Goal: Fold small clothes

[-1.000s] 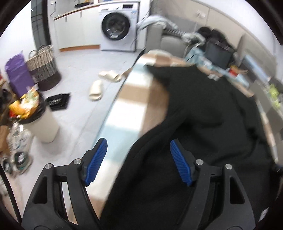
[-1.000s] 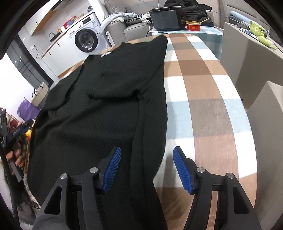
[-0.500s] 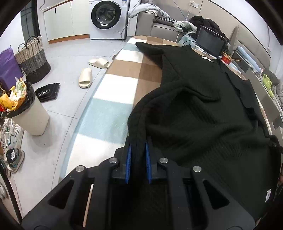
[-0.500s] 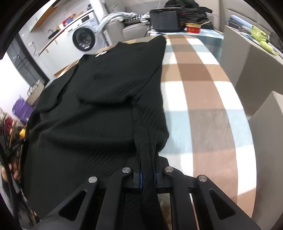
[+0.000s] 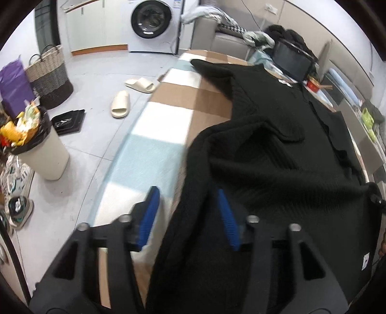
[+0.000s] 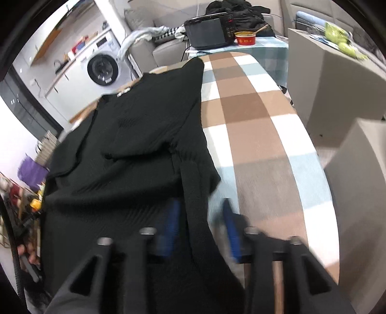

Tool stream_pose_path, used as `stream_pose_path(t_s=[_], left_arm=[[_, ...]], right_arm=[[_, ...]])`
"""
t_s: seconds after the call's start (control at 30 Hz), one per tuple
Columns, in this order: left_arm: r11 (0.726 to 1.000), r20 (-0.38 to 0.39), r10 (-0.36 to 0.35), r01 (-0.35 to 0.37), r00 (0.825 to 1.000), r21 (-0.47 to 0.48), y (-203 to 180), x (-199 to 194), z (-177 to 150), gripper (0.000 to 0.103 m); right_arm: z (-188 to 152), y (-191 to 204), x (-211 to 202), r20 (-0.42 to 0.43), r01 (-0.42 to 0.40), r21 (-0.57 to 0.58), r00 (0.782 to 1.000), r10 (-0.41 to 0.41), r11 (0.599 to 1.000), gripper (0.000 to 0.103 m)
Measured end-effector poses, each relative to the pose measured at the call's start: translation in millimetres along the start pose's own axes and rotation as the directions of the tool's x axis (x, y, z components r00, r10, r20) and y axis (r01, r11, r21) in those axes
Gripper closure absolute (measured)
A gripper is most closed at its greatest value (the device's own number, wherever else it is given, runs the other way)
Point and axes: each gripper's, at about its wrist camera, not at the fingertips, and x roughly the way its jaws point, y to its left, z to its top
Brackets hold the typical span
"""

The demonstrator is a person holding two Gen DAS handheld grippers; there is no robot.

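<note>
place: home living and laundry area | cues: washing machine (image 5: 151,24), sofa (image 5: 224,41), slippers (image 5: 120,103), laundry basket (image 5: 51,79)

I can't read a single word or number from either wrist camera. The black sweater (image 5: 277,169) carries a small white tag (image 5: 366,260) near its hem and a white label (image 6: 123,91) at the neck, both too small and blurred for me. The washing machine (image 5: 154,24) has a sticker (image 5: 178,2) on its top panel, also illegible.
</note>
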Motion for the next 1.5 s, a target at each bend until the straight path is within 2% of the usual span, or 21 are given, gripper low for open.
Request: stream_pose_path(t_s=[0.17,0.37,0.43,0.7,0.87,1.03,1.27,1.3,1.4,1.47,1.5], left_arm=[[1.0,0.006,0.016,-0.016,1.0,-0.007,12.3,-20.2,-26.4,0.053],[0.999,0.005,0.032,-0.032,0.999,0.002,21.3,-43.9,-70.9,0.053],[0.999,0.014,0.041,-0.041,0.999,0.015,22.2,-53.6,-86.6,0.051],[0.998,0.004,0.052,-0.052,0.999,0.025,35.1,-82.9,-129.0,0.05],[0.998,0.016,0.056,-0.056,0.998,0.004,44.7,-100.3,-150.5,0.05],[0.997,0.023,0.054,-0.055,0.998,0.05,44.5,-116.2,-174.1,0.048],[0.994,0.028,0.042,-0.044,0.999,0.099,30.8,-121.9,-183.2,0.047],[0.994,0.027,0.037,-0.04,0.999,0.102,29.5,-122.3,-183.4,0.048],[0.992,0.037,0.012,-0.017,0.999,0.126,24.4,-124.7,-184.8,0.068],[0.988,0.038,-0.012,0.006,0.999,0.154,18.3,-126.3,-184.6,0.094],[0.985,0.037,-0.023,0.017,0.999,0.17,14.4,-127.3,-185.5,0.096]], right_arm=[[-23.7,-7.3,-17.5,0.003,-0.002,-0.002,1.0,0.002,1.0,0.052],[-57.5,-7.8,-38.9,0.036,-0.046,-0.038,0.998,0.047,0.998,0.04],[-67.8,-8.9,-45.6,0.047,-0.057,-0.048,0.997,0.059,0.997,0.033],[-108.0,-28.0,-81.1,0.062,-0.057,-0.077,0.996,0.062,0.995,0.033],[-122.7,-40.0,-91.7,0.02,-0.079,-0.071,0.997,0.08,0.994,0.033],[-138.3,-45.7,-92.6,-0.021,-0.102,-0.088,0.995,0.1,0.991,0.033],[-151.6,-44.0,-89.2,-0.033,-0.125,-0.107,0.992,0.122,0.986,0.033],[-152.8,-42.7,-89.8,-0.033,-0.128,-0.114,0.992,0.125,0.985,0.033],[-155.8,-36.1,-89.4,-0.031,-0.118,-0.152,0.993,0.114,0.981,0.033],[-159.5,-28.4,-88.8,-0.027,-0.102,-0.202,0.995,0.098,0.974,0.047],[-161.4,-23.7,-88.1,-0.027,-0.088,-0.231,0.996,0.084,0.969,0.063]])
